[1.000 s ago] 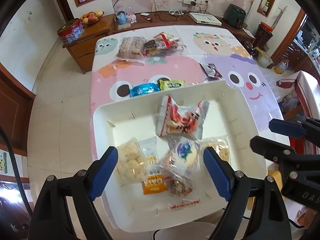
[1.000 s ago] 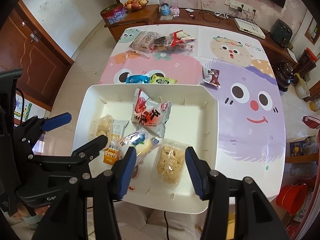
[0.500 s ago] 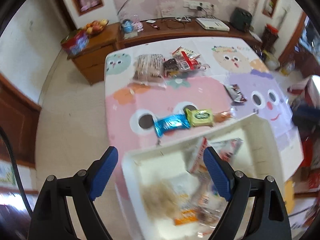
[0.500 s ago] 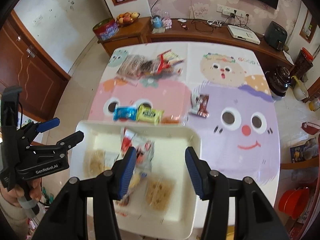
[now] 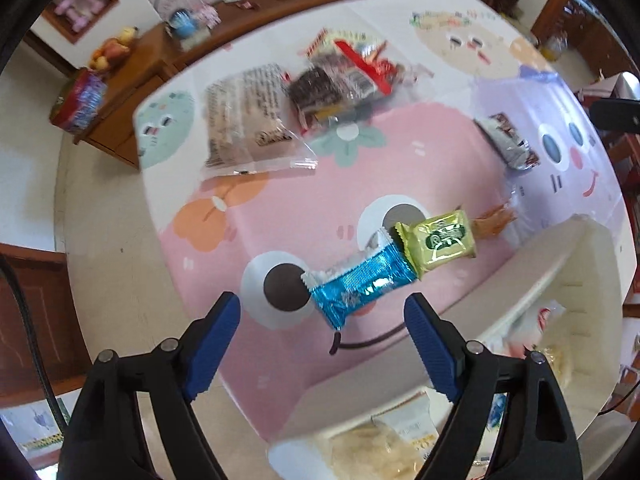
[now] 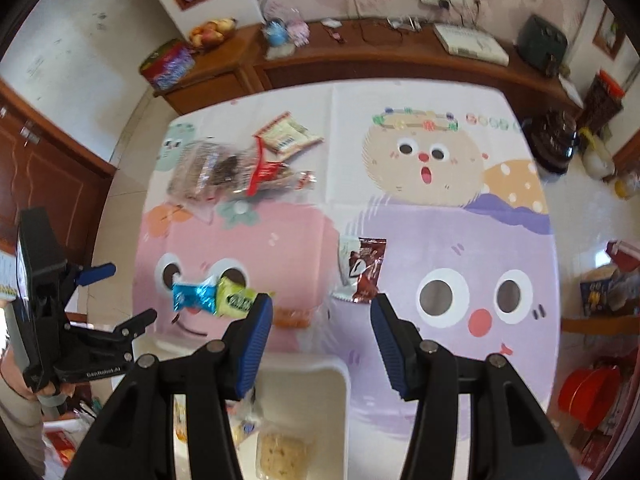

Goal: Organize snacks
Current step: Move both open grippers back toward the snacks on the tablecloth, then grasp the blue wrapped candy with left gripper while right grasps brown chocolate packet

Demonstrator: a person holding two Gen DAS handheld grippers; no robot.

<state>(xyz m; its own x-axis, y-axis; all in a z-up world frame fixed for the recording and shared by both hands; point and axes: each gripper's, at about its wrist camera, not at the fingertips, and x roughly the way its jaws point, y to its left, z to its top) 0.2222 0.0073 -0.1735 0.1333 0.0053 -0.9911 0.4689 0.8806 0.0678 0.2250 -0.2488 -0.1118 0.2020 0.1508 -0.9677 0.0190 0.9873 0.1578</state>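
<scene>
My left gripper [image 5: 322,344] is open and empty, hovering just in front of a blue foil snack [image 5: 360,286] that lies beside a green snack packet [image 5: 440,240] on the cartoon tablecloth. My right gripper [image 6: 322,340] is open and empty, a little short of a brown-and-white packet [image 6: 362,268]. The blue snack [image 6: 192,298] and green packet [image 6: 236,300] show at its left. The white tray [image 5: 568,280] holds several snacks at the near edge; it also shows in the right wrist view [image 6: 316,396].
A pile of clear and red-striped snack bags [image 5: 304,96] lies at the table's far side, also in the right wrist view [image 6: 240,164]. An orange wrapper [image 5: 494,220] lies by the green packet. A wooden sideboard [image 6: 360,52] with clutter runs behind the table.
Both grippers have moved forward off the tray and out over the tablecloth. The left one has closed in on the blue snack, the right one on the brown packet. Both stayed open.
</scene>
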